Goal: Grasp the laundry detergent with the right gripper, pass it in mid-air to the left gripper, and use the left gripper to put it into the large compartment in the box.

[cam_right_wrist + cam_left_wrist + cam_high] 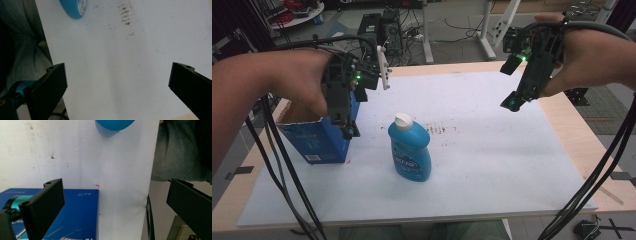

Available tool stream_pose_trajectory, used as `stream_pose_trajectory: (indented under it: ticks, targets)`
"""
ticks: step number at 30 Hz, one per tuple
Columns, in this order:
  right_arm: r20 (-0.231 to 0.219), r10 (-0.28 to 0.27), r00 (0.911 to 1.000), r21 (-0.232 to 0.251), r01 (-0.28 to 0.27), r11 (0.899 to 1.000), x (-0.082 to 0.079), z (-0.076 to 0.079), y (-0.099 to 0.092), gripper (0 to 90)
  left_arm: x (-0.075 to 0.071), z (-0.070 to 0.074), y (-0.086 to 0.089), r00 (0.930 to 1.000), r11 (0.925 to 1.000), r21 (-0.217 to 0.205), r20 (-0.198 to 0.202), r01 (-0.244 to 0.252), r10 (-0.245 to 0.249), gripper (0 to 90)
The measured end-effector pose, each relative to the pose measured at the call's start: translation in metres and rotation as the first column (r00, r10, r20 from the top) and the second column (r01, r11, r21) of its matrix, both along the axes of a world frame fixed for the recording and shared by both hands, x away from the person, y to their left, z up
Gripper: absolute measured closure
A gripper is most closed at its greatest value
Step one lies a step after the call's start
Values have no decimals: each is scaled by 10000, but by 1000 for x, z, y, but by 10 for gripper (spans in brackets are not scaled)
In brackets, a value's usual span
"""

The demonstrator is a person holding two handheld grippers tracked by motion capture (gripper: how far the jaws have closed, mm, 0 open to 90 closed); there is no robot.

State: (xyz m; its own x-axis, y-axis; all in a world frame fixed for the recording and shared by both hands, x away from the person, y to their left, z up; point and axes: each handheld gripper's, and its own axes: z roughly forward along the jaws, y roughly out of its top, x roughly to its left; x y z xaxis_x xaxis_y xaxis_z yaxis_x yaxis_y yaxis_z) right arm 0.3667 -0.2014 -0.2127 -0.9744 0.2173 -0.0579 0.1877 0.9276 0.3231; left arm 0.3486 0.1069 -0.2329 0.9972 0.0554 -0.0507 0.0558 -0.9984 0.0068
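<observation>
A blue bottle [410,150] with a white cap stands upright on the white board [492,165] near its middle. Left of it stands an open-topped blue carton [314,140]. My left gripper [348,131] hangs just above the carton's right edge, pointing down, open and empty. In the left gripper view its jaws stand wide apart over the carton's blue side [77,217], and the bottle's base [115,124] shows at the top edge. My right gripper [513,103] is held high over the board's far right, open, nothing between its jaws. The bottle [73,8] sits at the right gripper view's top.
The white board lies on a wooden table [584,135] whose edge shows at right. Brown smudges [442,130] mark the board behind the bottle. Black cables [282,170] trail from both grippers. Equipment and table legs [427,35] stand on the floor beyond.
</observation>
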Motion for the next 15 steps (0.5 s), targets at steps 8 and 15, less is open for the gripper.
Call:
stream_pose_trajectory:
  ticks: [8, 15]
  targets:
    - [-425, -266, 9987, 1053, 309, 9940, -4, -13, -1, 9, 0, 0, 3, 10000, 10000, 10, 15, -41, 41, 17]
    - [-707, -301, 9970, 1657, 415, 9853, -11, -28, 5, 9, 1, 1, 4, 10000, 10000, -14, 5, -66, 66, 17]
